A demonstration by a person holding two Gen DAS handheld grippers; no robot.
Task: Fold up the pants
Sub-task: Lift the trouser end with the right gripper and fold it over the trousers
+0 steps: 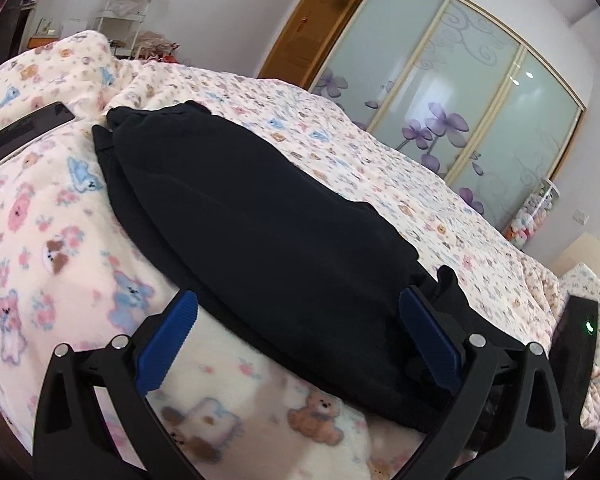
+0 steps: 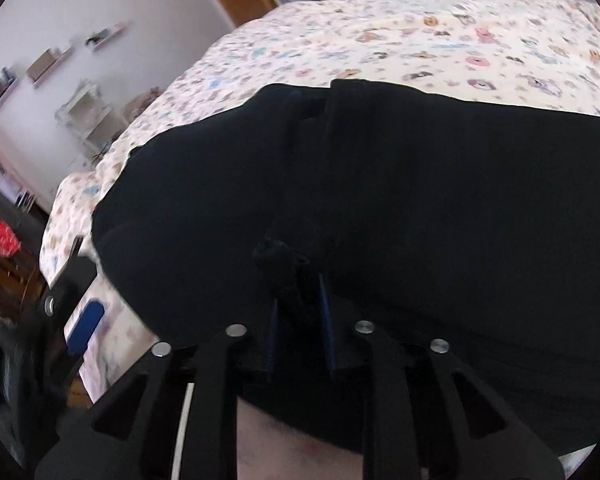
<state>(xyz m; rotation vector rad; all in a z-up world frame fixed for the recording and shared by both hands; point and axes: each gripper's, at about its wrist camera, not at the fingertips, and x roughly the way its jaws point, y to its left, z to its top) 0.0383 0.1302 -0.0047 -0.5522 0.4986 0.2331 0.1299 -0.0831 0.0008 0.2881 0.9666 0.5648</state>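
Black pants lie folded lengthwise on the bed. Left tool spread wide, released, straddling the near end. Right tool pads loosely flank a fabric bunch, probably letting go after laying the fold.

Black pants cut off at right edge; wall shelves blurred.

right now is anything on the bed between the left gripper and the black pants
Nothing visible. The left gripper sits open right at the near end of the black pants, the cloth lying between its blue pads. The phone lies apart on the teddy-bear blanket, off to the side.
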